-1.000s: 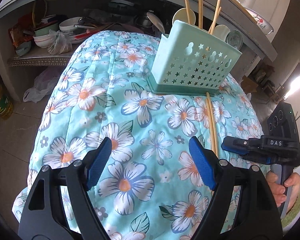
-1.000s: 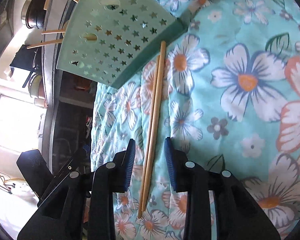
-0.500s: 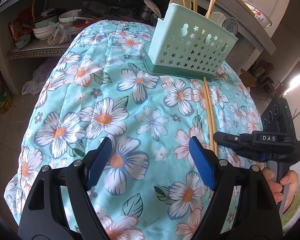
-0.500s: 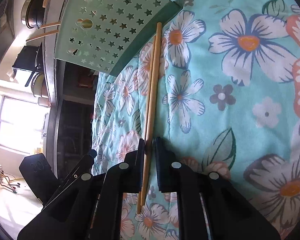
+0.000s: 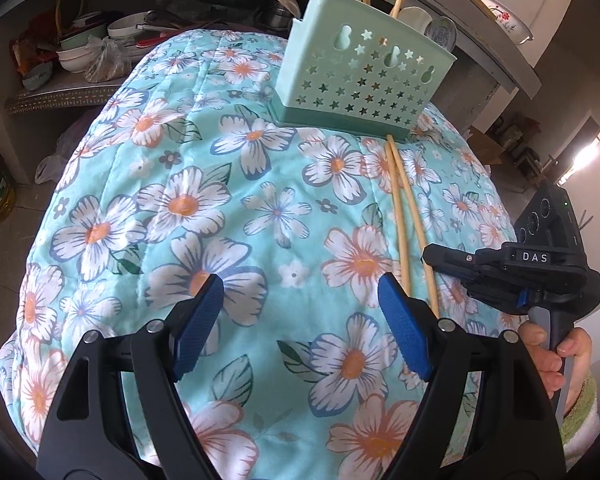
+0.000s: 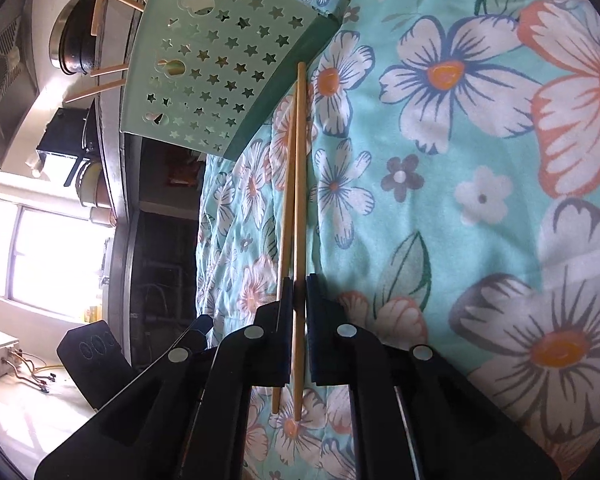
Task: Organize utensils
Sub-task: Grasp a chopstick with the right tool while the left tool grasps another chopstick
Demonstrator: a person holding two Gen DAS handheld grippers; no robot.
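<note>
"DAS" on right hand-held gripper point(image 5: 432, 258)

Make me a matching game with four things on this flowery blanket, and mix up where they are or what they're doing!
Things:
1. utensil basket
2. chopstick pair
3. left gripper
4. right gripper

States:
A. open, holding nothing
B. lying flat on the quilt
C. standing up, with chopsticks poking out
D. shut on one chopstick

Pairs: 1-C, 2-B, 3-A, 4-D

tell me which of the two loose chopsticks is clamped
The right hand-held gripper is shut on the chopstick nearer the quilt's middle; the other chopstick lies free just outside its jaws, on the window side.
</note>
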